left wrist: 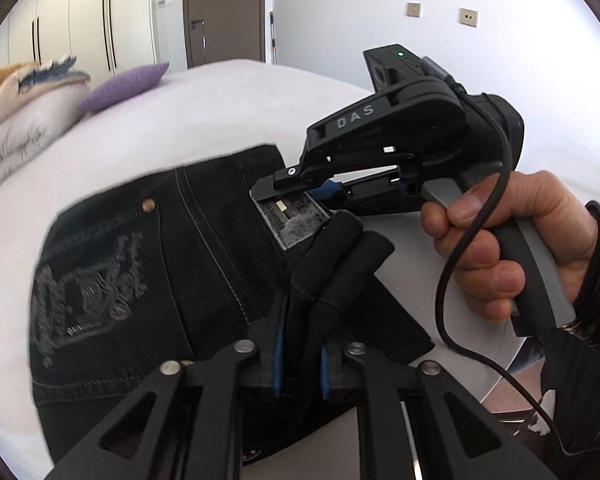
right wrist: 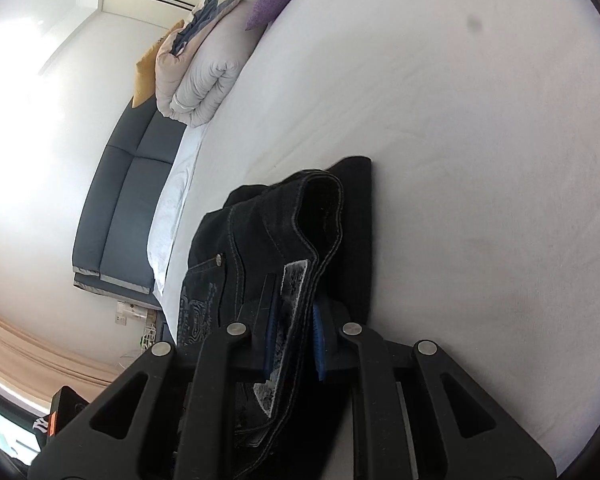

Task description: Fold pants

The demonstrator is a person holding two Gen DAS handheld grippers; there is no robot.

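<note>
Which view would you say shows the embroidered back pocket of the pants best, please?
The left wrist view: the embroidered pocket lies nearly whole and face-on there. The right wrist view shows only an edge-on sliver of it beside the gripper.

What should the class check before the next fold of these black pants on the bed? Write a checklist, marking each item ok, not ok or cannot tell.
1. Left gripper clamped on the pants: ok, dark fabric sits between its pads.
2. Right gripper clamped on the waistband: ok, label patch and seam are pinched.
3. Both grips at the same end: ok, the right gripper shows beside the left one.
4. Bed sheet ahead free for laying down: ok.
5. Purple pillow apart from the pants: ok.
6. Legs aligned: cannot tell, hidden.
</note>
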